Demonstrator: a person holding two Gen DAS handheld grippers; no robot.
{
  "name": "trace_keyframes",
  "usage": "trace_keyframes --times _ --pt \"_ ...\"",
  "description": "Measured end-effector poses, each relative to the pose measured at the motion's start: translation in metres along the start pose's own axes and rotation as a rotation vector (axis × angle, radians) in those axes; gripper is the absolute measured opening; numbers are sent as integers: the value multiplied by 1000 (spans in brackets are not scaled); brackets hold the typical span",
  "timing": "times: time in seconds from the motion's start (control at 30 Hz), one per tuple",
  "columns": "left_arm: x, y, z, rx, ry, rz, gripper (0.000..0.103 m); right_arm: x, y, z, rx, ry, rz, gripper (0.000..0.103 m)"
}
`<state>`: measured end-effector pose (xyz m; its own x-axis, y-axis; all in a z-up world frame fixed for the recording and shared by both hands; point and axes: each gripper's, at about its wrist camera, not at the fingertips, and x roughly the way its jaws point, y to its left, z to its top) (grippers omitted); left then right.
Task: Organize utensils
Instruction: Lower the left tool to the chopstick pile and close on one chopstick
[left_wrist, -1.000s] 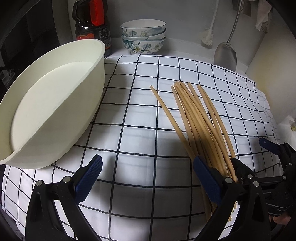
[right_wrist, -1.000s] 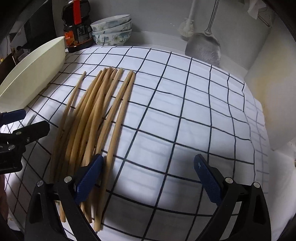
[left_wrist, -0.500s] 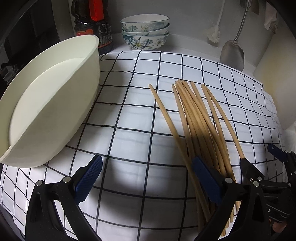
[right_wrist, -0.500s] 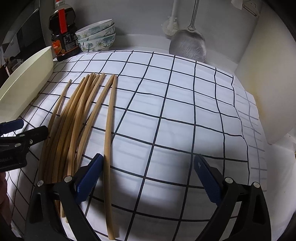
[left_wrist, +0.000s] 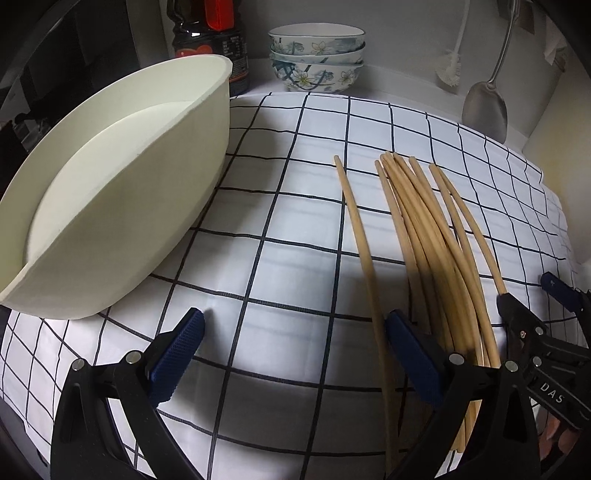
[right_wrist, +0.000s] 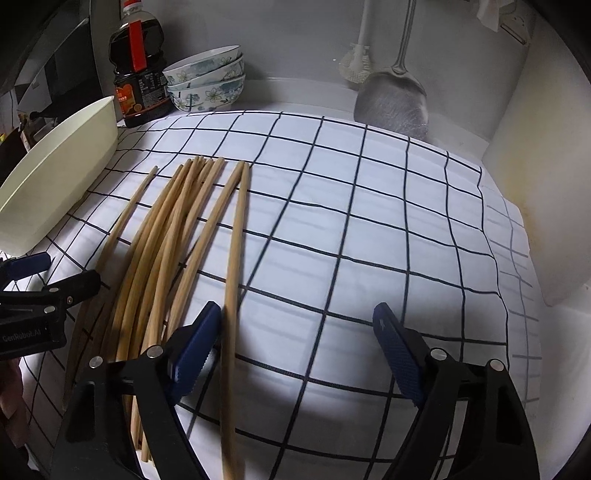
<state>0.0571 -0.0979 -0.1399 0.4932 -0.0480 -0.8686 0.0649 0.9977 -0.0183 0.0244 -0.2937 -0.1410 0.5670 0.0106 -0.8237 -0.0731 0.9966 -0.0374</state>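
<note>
Your chopsticks lie fanned on the checked cloth, just right of the cream oval basin. One chopstick has split off on the bundle's far side from the basin; your right gripper straddles it, jaws closing but not yet pressing. Your left gripper is spread wide, with the basin-side stray chopstick between its fingers, untouched. Behind the basin stand a soy sauce bottle and stacked floral bowls.
</note>
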Motion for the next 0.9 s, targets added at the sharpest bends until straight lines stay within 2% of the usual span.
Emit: trace_keyframes --times 0.07,0.13,0.2,0.27,0.43,0.5,0.57,0.63,0.9 --pt "1 -2 1 6 0 -3 95 2 4 3 -7 -2 12 74" --pt "0 -3 2 12 -7 1 89 2 6 5 -10 -4 21 72" --pt "-3 -5 1 18 -19 -3 77 2 10 5 -16 -11 34 67" --pt "-5 -9 -1 36 -27 -5 71 1 13 4 -17 -17 43 58" --pt "-11 -21 -2 86 -37 -26 46 3 18 8 -25 -12 71 47" --pt "-12 -24 -2 93 -36 -42 30 3 20 10 -32 -9 80 38" --pt "-12 -27 -1 105 -35 -55 19 3 25 11 -41 -11 78 16" --pt "-12 -30 -2 118 -31 -64 9 3 26 12 -40 -13 65 7" --pt "-12 -27 -1 108 1 -111 7 -2 11 7 64 -5 124 6"
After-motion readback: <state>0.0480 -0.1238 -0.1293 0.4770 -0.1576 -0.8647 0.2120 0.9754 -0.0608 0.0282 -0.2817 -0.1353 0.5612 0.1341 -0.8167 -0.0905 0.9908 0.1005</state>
